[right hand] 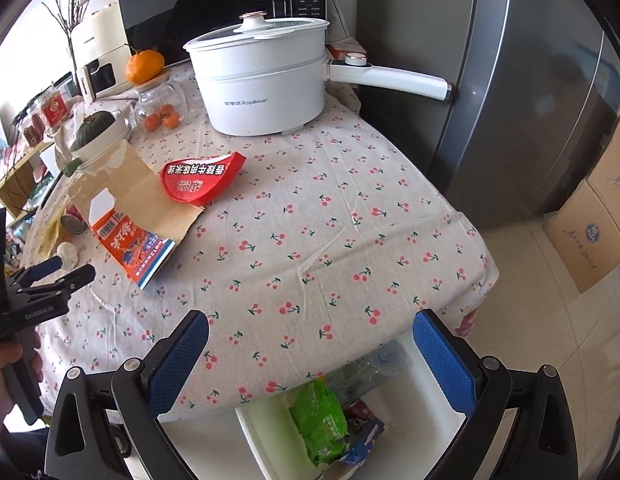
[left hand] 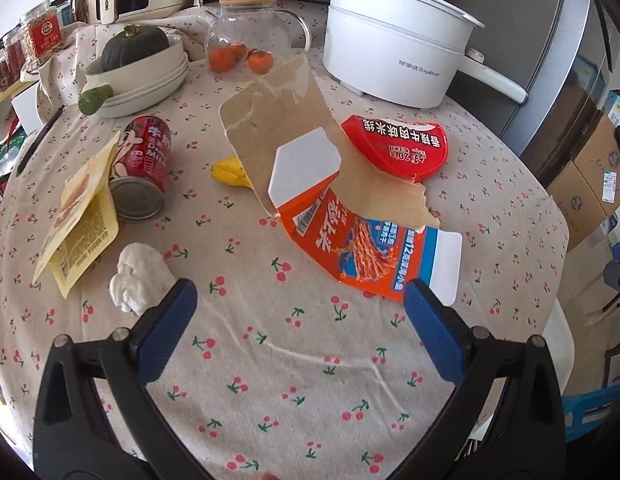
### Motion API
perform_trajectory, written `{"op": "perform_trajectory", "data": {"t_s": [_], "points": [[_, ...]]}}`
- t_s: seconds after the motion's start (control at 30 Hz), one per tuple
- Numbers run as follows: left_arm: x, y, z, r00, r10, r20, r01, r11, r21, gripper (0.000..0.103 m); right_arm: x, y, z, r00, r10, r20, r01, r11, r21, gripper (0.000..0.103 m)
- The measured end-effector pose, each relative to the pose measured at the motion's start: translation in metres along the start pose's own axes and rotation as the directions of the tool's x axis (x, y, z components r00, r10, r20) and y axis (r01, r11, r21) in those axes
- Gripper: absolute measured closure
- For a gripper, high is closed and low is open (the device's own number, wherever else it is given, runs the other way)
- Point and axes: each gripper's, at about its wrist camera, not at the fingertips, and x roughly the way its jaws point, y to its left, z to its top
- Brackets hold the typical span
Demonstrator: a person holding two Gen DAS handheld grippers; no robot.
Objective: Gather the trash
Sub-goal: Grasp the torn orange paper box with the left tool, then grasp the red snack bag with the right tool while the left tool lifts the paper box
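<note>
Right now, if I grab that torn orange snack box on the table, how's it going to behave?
The torn orange snack box is opened flat cardboard, so it will probably feel light and bend or fold rather than stay rigid. Its brown flap stands up and overlaps the red lid, so lifting it may drag that lid. The left gripper, open nearby, could likely pinch the printed edge.

A cherry-print tablecloth [right hand: 329, 216] covers the table beside a grey fridge [right hand: 509, 92], above pale floor tiles [right hand: 525, 300].
</note>
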Motion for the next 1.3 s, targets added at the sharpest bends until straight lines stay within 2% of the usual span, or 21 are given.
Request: {"op": "perform_trajectory", "data": {"t_s": [0.03, 0.13, 0.23, 0.3, 0.37, 0.43, 0.5, 0.53, 0.73, 0.87, 0.9, 0.93, 1.1, 1.3], "points": [[0.004, -0.001, 0.002, 1.000, -0.012, 0.001, 0.012, 1.000, -0.014, 0.001, 0.002, 0.002, 0.003, 1.000, 0.004, -0.002, -0.004, 1.000, 0.001, 0.000], [0.011, -0.002, 0.012, 0.999, -0.043, 0.033, 0.044, 0.998, -0.041, 0.016, 0.009, 0.005, 0.011, 1.000, 0.019, -0.008, -0.019, 1.000, 0.017, 0.000], [0.015, -0.005, 0.021, 0.996, -0.059, 0.073, 0.063, 0.997, -0.050, 0.024, 0.013, 0.008, 0.017, 0.999, 0.040, -0.008, -0.040, 0.998, 0.040, 0.000], [0.020, -0.006, 0.024, 0.995, -0.057, 0.076, 0.062, 0.996, -0.061, 0.037, 0.016, 0.010, 0.021, 0.999, 0.051, -0.009, -0.051, 0.997, 0.050, 0.000], [0.024, -0.005, 0.025, 0.997, -0.040, 0.073, 0.046, 0.996, -0.077, 0.061, 0.019, 0.011, 0.022, 0.998, 0.056, -0.013, -0.056, 0.997, 0.057, 0.000], [0.026, -0.004, 0.026, 0.997, -0.024, 0.077, 0.031, 0.995, -0.090, 0.076, 0.022, 0.012, 0.022, 0.998, 0.056, -0.020, -0.055, 0.997, 0.060, 0.000], [0.024, -0.005, 0.027, 0.995, -0.042, 0.088, 0.051, 0.994, -0.096, 0.079, 0.025, 0.014, 0.022, 0.998, 0.052, -0.025, -0.051, 0.997, 0.062, 0.000], [0.021, -0.006, 0.027, 0.994, -0.049, 0.094, 0.058, 0.994, -0.093, 0.084, 0.026, 0.014, 0.022, 0.998, 0.050, -0.025, -0.048, 0.997, 0.066, 0.000], [-0.020, -0.017, 0.031, 0.989, -0.072, 0.130, 0.078, 0.996, -0.042, 0.092, 0.039, 0.009, 0.027, 0.996, 0.090, -0.019, -0.087, 0.988, 0.132, 0.000], [-0.050, -0.016, 0.028, 0.986, -0.085, 0.142, 0.083, 0.996, 0.018, 0.094, 0.058, 0.017, 0.044, 0.992, 0.126, -0.026, -0.120, 0.979, 0.162, 0.000], [-0.055, -0.014, 0.026, 0.985, -0.089, 0.146, 0.086, 0.996, 0.028, 0.098, 0.063, 0.021, 0.049, 0.989, 0.144, -0.020, -0.138, 0.976, 0.168, 0.000], [-0.061, -0.011, 0.024, 0.984, -0.092, 0.152, 0.088, 0.996, 0.034, 0.100, 0.070, 0.025, 0.054, 0.986, 0.164, -0.017, -0.159, 0.972, 0.172, 0.000], [-0.082, 0.011, 0.014, 0.978, -0.130, 0.161, 0.129, 0.992, 0.017, 0.100, 0.113, 0.038, 0.075, 0.959, 0.283, -0.010, -0.274, 0.935, 0.224, 0.000], [-0.087, 0.029, 0.010, 0.980, -0.126, 0.157, 0.127, 0.992, 0.001, 0.100, 0.154, 0.044, 0.087, 0.927, 0.372, 0.052, -0.369, 0.876, 0.310, 0.000]]}}
